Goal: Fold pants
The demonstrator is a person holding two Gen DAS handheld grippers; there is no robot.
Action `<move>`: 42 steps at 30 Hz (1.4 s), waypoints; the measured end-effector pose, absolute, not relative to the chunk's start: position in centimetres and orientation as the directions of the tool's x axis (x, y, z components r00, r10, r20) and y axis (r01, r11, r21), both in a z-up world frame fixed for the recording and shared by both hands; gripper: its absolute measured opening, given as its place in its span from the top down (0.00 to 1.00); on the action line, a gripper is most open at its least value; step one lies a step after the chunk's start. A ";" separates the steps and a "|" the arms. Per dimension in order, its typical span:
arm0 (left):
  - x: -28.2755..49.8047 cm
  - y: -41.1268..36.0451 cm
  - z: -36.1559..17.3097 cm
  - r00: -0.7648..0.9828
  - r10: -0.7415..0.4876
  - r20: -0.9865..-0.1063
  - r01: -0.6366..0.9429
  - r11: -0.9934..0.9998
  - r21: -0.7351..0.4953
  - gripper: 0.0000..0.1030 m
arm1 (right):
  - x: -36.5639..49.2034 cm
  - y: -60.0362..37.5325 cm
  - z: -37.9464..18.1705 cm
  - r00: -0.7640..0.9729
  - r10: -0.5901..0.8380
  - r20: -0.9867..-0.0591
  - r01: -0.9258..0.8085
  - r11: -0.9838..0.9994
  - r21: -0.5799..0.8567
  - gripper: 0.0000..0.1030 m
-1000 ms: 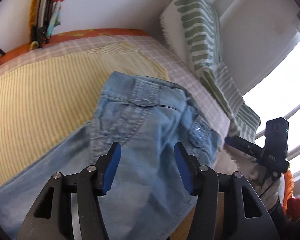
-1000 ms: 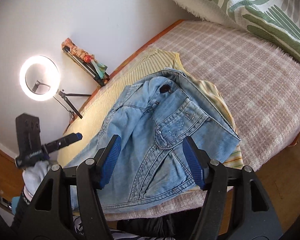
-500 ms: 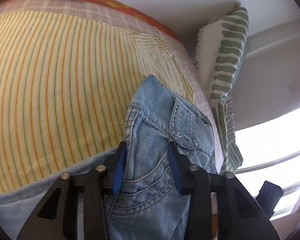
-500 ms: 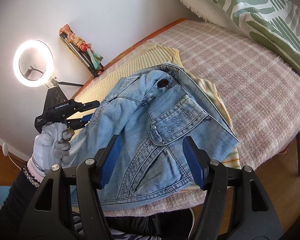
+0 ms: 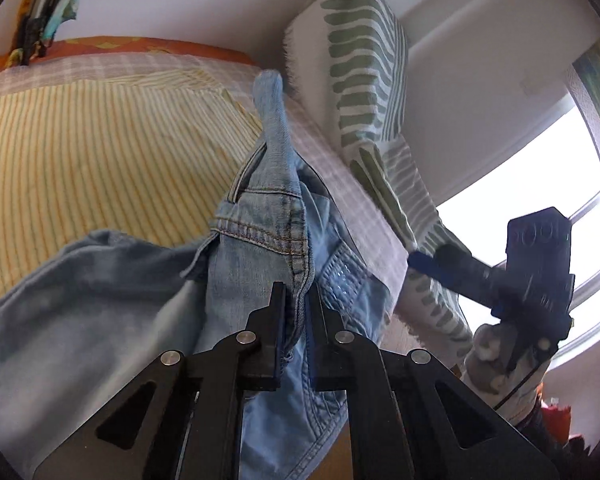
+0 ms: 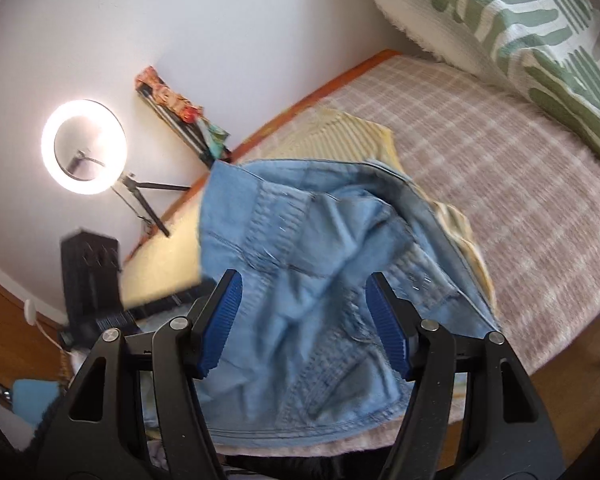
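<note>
Light blue denim pants lie on a yellow striped sheet on the bed. My left gripper is shut on the pants' waistband edge and lifts it, so the fabric stands up in a ridge. In the right wrist view the pants are bunched and raised at the left. My right gripper is open and empty, hovering just above the pants. It also shows in the left wrist view at the right, beside the bed edge.
A pink checked blanket covers the bed. A green-and-white striped pillow leans at the head. A ring light on a tripod stands by the wall. A bright window is on the right.
My left gripper closed on the pants' waistband and lifted it up off the bed. The pants bunched and rose on the left side. My right gripper stayed open above them.
</note>
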State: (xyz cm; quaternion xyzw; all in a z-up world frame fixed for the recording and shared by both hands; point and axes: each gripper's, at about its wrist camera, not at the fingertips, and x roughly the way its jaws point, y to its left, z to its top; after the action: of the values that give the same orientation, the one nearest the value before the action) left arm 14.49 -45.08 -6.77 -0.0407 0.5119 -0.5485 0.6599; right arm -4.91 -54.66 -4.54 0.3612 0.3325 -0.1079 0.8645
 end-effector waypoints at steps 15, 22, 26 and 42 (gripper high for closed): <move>9.5 -44.7 -6.2 -0.195 -0.679 -0.708 0.775 0.335 -0.535 0.81 | 1.6 -53.8 -5.1 0.624 0.013 -0.781 0.513 0.747 0.422 0.91; 12.5 -35.2 -4.3 -0.015 -0.640 -0.768 0.780 0.474 -0.410 0.72 | -1.8 -55.3 -4.8 0.684 0.035 -0.729 0.512 0.689 0.513 0.94; 12.7 -32.2 -6.4 0.005 -0.581 -0.814 0.760 0.531 -0.375 0.72 | -4.0 -56.1 -4.6 0.700 0.031 -0.713 0.512 0.675 0.532 0.95; 7.9 -35.2 -10.5 -0.131 -0.452 -0.882 0.854 0.400 -0.331 0.72 | -9.8 -58.8 -13.8 0.557 0.048 -0.829 0.626 0.632 0.457 0.89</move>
State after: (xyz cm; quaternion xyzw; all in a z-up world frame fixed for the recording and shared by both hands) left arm 7.86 -35.18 -10.49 0.1839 0.5469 -0.5160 0.6332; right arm -9.84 -58.76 -13.78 0.3882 0.4341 -0.1824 0.7922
